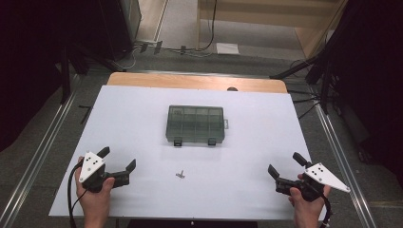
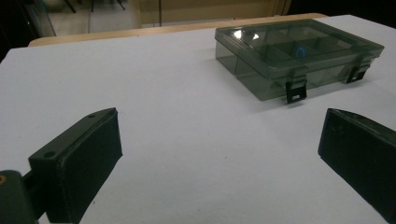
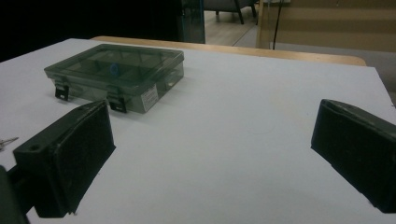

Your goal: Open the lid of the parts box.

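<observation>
White table (image 1: 142, 142) spread wide beneath both grippers, with a bare wooden strip along its far edge. Beyond that edge, grey floor and dark stands to either side.

Smoky translucent compartment box (image 1: 195, 124) lying flat with lid down and two black latches on its near wall, ahead of both grippers and between them, well apart from each. Seen from the left gripper view, box (image 2: 299, 56) ahead and off toward the right jaw, a small blue item dimly visible through the lid in one compartment; which compartment, not possible to tell. Seen from the right gripper view, box (image 3: 116, 74) ahead and off toward the left jaw, a white label on its end wall.

Left gripper (image 1: 117, 159) held low over the near left corner of the table, jaws spread wide with only bare table between them, grey three-cornered plate on top, cable trailing back past the hand (image 1: 97, 197).

Right gripper (image 1: 286, 164) held low over the near right corner, jaws likewise spread wide and gripping nothing, the other hand (image 1: 306, 204) behind it.

Small metal screw (image 1: 180, 174) lying on the table between the two grippers, nearer than the box, touching neither; glimpsed at the left edge of the right gripper view (image 3: 5, 141), just beyond the left jaw.
</observation>
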`<state>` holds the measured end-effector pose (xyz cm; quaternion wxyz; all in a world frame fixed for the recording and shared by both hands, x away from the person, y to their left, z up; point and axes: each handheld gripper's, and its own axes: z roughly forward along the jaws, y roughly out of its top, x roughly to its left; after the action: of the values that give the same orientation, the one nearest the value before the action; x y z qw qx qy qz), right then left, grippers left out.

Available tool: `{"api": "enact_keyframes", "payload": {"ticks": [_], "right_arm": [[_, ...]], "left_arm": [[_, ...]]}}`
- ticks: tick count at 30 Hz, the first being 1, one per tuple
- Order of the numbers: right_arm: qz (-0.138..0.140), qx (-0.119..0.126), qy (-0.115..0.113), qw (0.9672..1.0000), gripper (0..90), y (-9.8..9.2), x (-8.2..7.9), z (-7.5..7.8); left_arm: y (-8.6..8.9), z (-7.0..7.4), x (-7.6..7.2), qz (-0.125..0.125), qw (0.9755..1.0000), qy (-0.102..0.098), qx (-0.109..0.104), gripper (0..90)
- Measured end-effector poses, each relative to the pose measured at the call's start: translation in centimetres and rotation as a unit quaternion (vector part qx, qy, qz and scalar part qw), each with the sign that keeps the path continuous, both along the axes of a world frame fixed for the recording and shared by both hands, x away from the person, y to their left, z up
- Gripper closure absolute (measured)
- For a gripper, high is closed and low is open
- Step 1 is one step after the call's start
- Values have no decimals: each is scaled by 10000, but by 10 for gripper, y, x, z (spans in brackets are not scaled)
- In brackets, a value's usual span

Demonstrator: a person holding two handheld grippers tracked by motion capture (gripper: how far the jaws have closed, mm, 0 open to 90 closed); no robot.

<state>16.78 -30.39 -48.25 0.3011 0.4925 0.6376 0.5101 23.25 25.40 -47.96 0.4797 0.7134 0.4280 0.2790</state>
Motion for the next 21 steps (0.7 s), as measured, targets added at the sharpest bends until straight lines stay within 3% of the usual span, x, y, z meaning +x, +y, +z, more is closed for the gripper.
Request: {"api": "enact_keyframes", "payload": {"ticks": [9,13,15,16,21], "right_arm": [[19,-203,-8,9998,16,13,-1,7],[88,-135,-30,9999,38,19,0,10],[110,-105,-5,9999,66,24,2,11],[20,-164,41,9999,103,31,4,11],[52,-154,157,9997,168,44,11,12]], "left_arm": [[-10,2,2,-96,9999,42,10,0],[-14,3,4,-170,9997,138,-87,0],[-18,5,5,-246,9994,238,-104,0],[-21,7,4,-238,9995,218,-53,56],[-32,10,5,-311,9992,243,-31,73]]}}
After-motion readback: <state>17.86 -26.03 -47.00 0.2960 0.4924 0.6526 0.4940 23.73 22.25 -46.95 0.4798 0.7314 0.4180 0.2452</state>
